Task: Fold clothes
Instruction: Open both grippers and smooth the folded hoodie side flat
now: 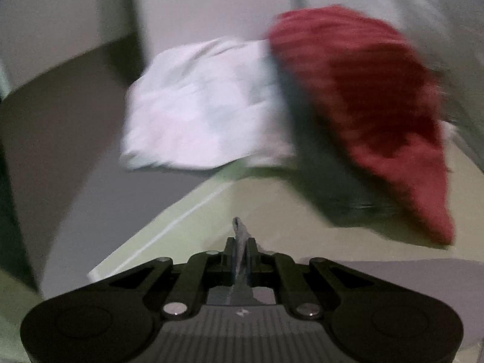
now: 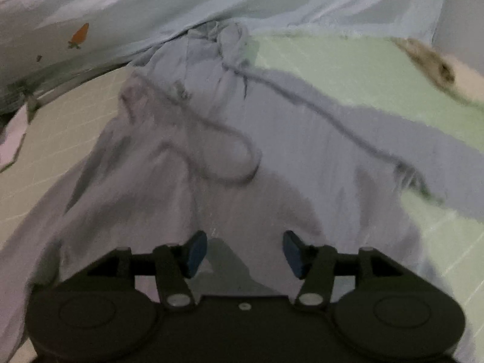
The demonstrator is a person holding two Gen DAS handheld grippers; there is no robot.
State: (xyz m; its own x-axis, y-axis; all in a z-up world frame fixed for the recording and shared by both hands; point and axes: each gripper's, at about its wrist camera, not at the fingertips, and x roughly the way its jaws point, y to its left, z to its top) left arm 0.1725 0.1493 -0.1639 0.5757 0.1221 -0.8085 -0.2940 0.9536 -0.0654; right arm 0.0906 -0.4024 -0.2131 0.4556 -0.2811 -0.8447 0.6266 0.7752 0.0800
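Left gripper (image 1: 241,249) pinches grey garment (image 1: 242,236).

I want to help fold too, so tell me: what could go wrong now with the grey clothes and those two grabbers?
1. The left gripper pinches only a thin edge of grey fabric; it may slip out.
2. The right gripper is open above the grey garment, holding nothing, so that side could sag unevenly.
3. The garment's loose drawstring might snag or get folded in crookedly.

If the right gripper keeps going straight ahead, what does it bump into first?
Most likely the grey garment spread right below the open right gripper, though the blur makes depth hard to judge.
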